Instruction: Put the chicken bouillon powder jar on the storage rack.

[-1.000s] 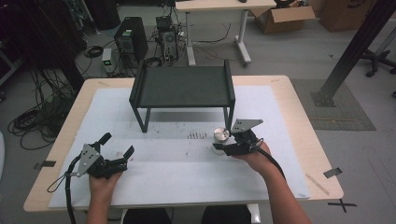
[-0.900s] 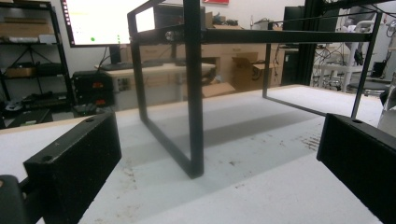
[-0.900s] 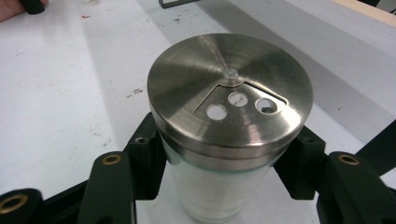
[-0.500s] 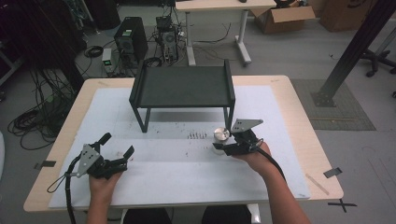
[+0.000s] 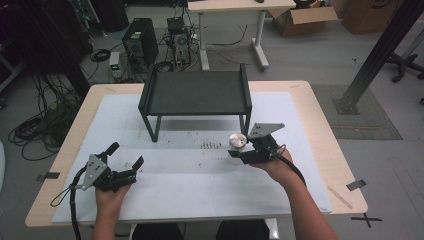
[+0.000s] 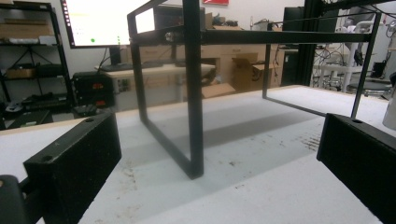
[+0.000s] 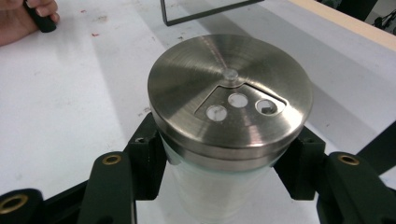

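A clear glass shaker with a brushed steel lid (image 5: 236, 141) stands on the white mat, just in front of the right legs of a black metal stand (image 5: 195, 92). My right gripper (image 5: 235, 153) is shut on the shaker. In the right gripper view both jaws press on the glass body just below the lid (image 7: 229, 93), which shows three small holes. My left gripper (image 5: 125, 156) is open near the front left of the mat, with nothing between its jaws. The left gripper view looks between its wide-apart jaws at the stand's nearest leg (image 6: 194, 93).
A white mat (image 5: 190, 175) covers most of the wooden table (image 5: 327, 150). The stand takes up the back middle. The person's left hand (image 7: 21, 18) appears far off in the right gripper view. Computers, cables and another desk sit on the floor beyond the table.
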Tool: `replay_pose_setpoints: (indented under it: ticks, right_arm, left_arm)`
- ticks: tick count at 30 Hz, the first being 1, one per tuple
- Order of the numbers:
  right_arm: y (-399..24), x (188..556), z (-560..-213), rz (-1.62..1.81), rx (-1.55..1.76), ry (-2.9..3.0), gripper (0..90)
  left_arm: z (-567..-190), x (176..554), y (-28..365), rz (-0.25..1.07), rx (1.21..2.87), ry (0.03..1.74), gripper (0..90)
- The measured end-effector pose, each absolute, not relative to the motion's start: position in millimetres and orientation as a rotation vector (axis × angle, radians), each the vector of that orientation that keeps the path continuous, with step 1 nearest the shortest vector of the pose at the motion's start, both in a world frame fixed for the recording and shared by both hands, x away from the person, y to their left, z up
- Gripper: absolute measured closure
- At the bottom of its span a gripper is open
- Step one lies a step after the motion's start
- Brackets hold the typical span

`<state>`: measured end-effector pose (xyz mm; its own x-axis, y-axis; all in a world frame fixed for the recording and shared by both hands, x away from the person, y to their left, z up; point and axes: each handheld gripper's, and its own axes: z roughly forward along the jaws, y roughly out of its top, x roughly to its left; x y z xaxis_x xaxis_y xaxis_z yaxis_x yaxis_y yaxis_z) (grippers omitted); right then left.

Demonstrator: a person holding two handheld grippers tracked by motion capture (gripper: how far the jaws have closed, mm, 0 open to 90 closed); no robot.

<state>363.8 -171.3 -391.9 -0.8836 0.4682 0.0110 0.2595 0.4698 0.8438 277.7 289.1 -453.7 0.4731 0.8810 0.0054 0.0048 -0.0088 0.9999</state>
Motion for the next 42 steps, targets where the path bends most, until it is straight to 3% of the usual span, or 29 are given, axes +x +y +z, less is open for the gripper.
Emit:
replay_pose_setpoints:
  ticks: [42]
  right_arm:
    - [-131.1, 377.5, -293.4, 1.361, 0.572, 2.481, 43.1]
  left_arm:
    - [-453.9, 277.1, 289.5, 0.843, 1.409, 0.831, 0.2]
